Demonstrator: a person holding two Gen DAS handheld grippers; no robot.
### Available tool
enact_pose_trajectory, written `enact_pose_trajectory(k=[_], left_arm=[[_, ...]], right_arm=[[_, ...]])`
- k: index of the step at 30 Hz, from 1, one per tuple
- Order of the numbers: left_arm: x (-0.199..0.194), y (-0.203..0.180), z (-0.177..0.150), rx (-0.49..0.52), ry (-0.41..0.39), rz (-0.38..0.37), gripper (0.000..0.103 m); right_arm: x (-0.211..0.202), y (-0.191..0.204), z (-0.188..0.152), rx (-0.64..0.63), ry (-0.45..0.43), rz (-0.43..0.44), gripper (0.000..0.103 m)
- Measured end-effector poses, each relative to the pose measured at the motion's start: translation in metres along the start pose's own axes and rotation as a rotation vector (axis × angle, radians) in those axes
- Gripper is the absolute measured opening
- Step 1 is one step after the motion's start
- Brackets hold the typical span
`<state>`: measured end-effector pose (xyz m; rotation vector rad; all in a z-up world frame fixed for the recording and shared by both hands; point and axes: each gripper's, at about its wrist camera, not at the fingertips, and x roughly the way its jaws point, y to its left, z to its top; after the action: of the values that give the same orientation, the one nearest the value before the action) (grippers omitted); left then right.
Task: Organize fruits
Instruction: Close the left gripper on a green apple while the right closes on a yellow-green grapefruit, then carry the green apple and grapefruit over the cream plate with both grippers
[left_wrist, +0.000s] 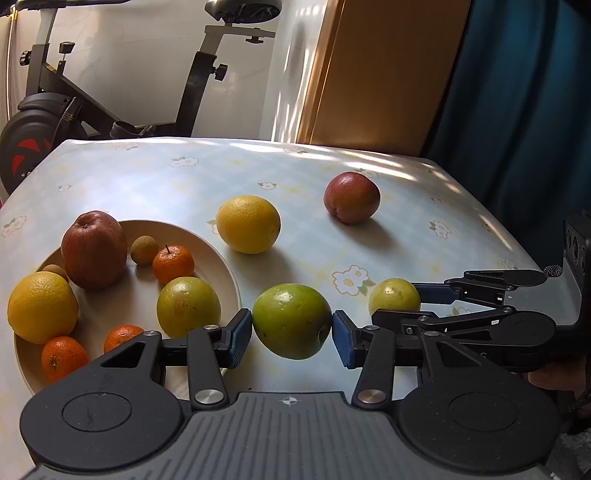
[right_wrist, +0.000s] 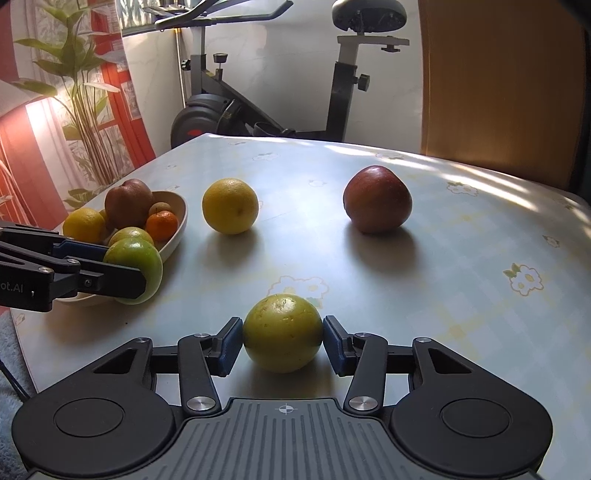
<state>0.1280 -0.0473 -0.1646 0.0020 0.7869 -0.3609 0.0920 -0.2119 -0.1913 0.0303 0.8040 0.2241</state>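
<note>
From my left wrist camera, my left hand-held gripper (left_wrist: 291, 334) clamps a green fruit (left_wrist: 291, 320) between its blue pads, just beside the rim of the beige plate (left_wrist: 218, 258). The plate holds a red apple (left_wrist: 93, 249), a yellow citrus (left_wrist: 41, 307), a yellow-green fruit (left_wrist: 188, 307), three small mandarins, one of them stemmed (left_wrist: 173, 264), and two small brownish fruits I cannot identify. My linkage cuts off the plate's near edge and part of one mandarin. On the table (left_wrist: 177, 184) beyond lie a yellow orange (left_wrist: 248, 224) and a second red apple (left_wrist: 351, 197), well apart. At the right, my right hand-held gripper (left_wrist: 413, 306) sits around a pale yellow-green fruit (left_wrist: 394, 299), partly hiding it.

From my right wrist camera, that gripper's pads (right_wrist: 336, 345) press both sides of the pale fruit (right_wrist: 282, 333), which rests on the table (right_wrist: 461, 258). The left gripper (right_wrist: 140, 275) covers part of the green fruit (right_wrist: 135, 260) in front of the plate (right_wrist: 177, 229).
</note>
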Motion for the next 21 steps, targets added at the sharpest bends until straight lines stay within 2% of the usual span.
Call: enact_pose_trajectory(k=[21], left_arm=[[-0.0019, -0.0009, -0.0002, 0.027, -0.010, -0.006, 0.050]], right_arm=[[-0.0047, -0.0030, 0.0000, 0.033, -0.008, 0.010, 0.043]])
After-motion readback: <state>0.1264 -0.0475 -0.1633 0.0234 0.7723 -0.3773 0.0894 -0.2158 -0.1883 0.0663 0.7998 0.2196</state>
